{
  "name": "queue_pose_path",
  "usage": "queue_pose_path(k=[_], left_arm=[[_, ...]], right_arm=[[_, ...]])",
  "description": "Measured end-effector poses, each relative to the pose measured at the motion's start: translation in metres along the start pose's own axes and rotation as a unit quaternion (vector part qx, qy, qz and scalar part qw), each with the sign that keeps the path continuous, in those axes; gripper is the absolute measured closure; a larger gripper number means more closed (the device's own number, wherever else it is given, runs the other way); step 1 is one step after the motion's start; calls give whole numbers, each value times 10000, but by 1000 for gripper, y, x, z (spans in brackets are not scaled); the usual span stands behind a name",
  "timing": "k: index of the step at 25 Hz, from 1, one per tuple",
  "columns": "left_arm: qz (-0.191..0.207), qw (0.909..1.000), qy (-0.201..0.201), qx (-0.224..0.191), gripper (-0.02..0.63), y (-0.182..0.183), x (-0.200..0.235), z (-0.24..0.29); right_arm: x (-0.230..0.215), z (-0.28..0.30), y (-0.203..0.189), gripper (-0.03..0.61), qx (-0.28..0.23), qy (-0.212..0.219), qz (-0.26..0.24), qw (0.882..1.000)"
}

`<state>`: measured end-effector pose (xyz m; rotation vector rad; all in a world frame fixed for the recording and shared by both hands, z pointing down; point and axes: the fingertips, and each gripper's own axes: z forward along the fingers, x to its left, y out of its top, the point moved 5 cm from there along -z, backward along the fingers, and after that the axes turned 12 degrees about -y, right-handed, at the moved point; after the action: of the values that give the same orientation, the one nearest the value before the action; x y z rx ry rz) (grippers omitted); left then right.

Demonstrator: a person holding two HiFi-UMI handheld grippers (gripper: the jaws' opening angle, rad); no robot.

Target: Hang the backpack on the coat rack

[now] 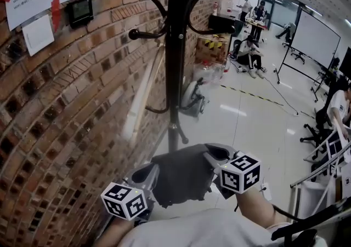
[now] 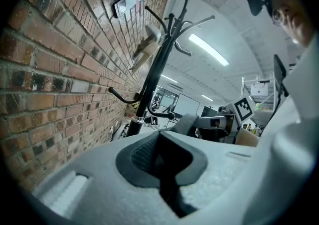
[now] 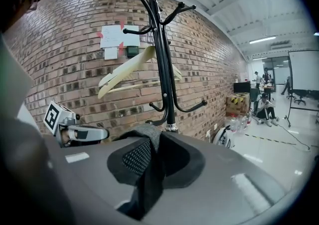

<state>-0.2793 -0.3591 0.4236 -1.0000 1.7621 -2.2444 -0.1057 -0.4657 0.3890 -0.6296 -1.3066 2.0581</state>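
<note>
Backpack - grey woven fabric, soft and floppy, sagging in a slack sheet between the two sets of jaws. Looks light, likely near empty, no stiff frame showing.

Right gripper is clenched on a grey fold or strap that runs up between its mesh-textured pads. Left gripper has its jaws pressed together on a darker bit of the bag, with grey cloth bulging just past the tips.

Best hold is probably the top loop or a strap, not the limp body - the cloth could slip or bunch in the pads.

Coat rack stands ahead of and above both jaws. It has a smooth black metal pole and thin curved hooks with ball ends. Rigid, but maybe tippy if tugged. A pale wooden hanger hangs on it.

Rough brick wall lies on the outer side of the left jaws, glossy floor beyond the right.
</note>
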Motion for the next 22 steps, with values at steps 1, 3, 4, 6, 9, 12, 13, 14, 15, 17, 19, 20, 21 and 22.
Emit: queue_pose_path(k=[1,3,4,6,9,12,13,14,15,17,19,20,21,22], left_arm=[[6,10000,-2,3,612,0,3,-1],[-2,10000,2,-6,611,1,8,-2],[-21,10000,6,-17,612,1,10,-3],[-68,10000,12,-32,611,1,15,-4],[-120,9999,22,-12,612,-1,21,-4],[-180,9998,59,29,612,-6,28,-5],[-200,9998,75,41,612,-8,30,-6],[-221,9997,90,52,612,-9,31,-6],[-242,9996,107,60,612,-11,33,-6],[-281,9995,144,78,612,-14,35,-7],[-313,9993,180,106,611,-16,38,-8],[-328,9992,194,118,612,-17,39,-8],[-343,9991,206,126,612,-18,41,-7],[-356,9991,215,129,612,-19,41,-7]], right_arm=[[0,5,4,534,-4,4,7,10000],[0,14,13,534,-16,-1,1,10000],[-1,19,17,534,-14,-14,2,10000],[-4,29,23,534,12,-57,21,10000],[-11,43,27,534,86,-108,58,9999],[-16,60,26,532,167,-149,129,9997],[-17,65,25,532,183,-174,155,9996],[-20,71,24,532,205,-199,183,9994],[-22,76,23,532,238,-215,215,9993],[-25,86,19,531,299,-205,258,9990],[-27,93,14,529,314,-180,210,9991],[-28,97,11,529,321,-171,165,9992],[-28,100,7,526,338,-167,95,9992],[-28,103,3,521,362,-173,-30,9992]])
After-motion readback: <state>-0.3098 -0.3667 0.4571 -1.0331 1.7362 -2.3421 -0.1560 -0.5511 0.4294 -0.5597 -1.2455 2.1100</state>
